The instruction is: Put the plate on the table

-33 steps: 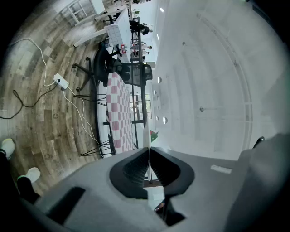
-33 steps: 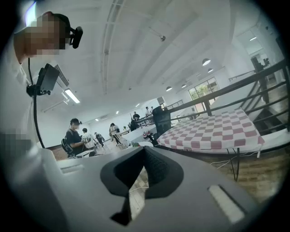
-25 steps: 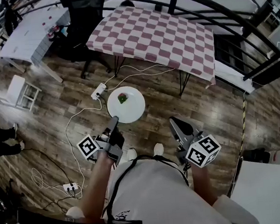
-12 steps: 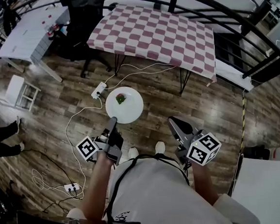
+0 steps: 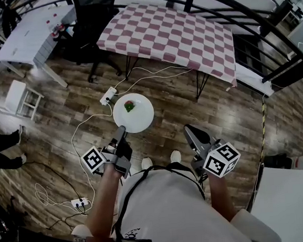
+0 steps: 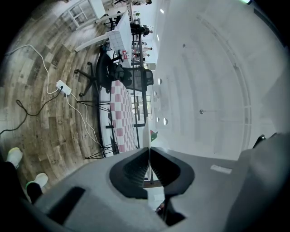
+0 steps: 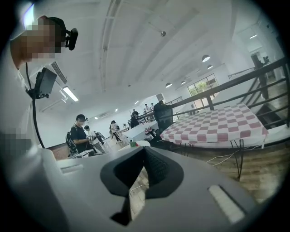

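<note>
A white plate [image 5: 133,114] with a small green and red item [image 5: 130,106] on it hangs level above the wooden floor. My left gripper [image 5: 121,132] is shut on its near rim. In the left gripper view the plate [image 6: 146,136] shows edge-on between the closed jaws. The table with the red and white checked cloth [image 5: 170,37] stands ahead, beyond the plate. My right gripper [image 5: 191,130] is held to the right of the plate, shut, with nothing in it. The right gripper view looks over its jaws [image 7: 143,148] at the checked table [image 7: 217,124].
A black office chair [image 5: 92,12] stands left of the checked table, next to a white table [image 5: 28,34]. A power strip [image 5: 106,98] with cables lies on the floor under the plate. A black railing [image 5: 226,6] runs behind. A person's legs [image 5: 1,149] show at the left edge.
The plate and both grippers have drifted slightly forward, towards the checked table. The left gripper's hold on the rim is unchanged.
</note>
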Available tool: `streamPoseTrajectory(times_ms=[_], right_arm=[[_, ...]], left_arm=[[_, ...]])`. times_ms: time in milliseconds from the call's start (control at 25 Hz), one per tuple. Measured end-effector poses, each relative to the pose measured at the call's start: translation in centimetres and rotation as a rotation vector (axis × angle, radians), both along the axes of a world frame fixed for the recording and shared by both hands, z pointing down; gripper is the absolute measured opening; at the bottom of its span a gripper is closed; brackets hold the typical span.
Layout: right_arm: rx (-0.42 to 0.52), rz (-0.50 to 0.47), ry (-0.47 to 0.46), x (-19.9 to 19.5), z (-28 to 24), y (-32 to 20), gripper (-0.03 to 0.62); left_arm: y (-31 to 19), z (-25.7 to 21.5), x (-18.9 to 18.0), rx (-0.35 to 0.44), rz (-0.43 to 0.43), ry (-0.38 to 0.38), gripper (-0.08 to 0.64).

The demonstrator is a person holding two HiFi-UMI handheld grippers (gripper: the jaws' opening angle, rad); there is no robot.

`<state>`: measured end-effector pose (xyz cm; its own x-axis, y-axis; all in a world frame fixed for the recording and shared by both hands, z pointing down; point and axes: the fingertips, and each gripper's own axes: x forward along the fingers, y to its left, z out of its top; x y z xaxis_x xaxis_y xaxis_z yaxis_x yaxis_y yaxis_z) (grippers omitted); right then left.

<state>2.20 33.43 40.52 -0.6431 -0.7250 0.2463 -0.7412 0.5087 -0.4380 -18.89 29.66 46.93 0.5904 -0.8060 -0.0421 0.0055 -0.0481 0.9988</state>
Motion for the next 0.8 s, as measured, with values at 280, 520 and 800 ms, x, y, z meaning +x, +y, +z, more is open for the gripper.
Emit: streamPoseTrajectory(times_ms=[280, 520, 800], right_arm=[[-0.009, 0.005, 0.02, -1.5, 0.0, 0.5, 0.009], [-0.007, -0.003, 0.029, -2.7, 0.0, 0.8, 0.009], [-0.019, -0.022, 0.031, -3.0, 0.7, 0.5, 0.009]], left_arm=[[0.5, 0.0, -2.4, -0.001, -0.012, -0.001, 0.02], [1.1, 0.4, -4.2, -0.003, -0.033, 0.003, 0.02], [1.0, 1.1, -4.7, -0.009, -0.052, 0.001, 0.02]])
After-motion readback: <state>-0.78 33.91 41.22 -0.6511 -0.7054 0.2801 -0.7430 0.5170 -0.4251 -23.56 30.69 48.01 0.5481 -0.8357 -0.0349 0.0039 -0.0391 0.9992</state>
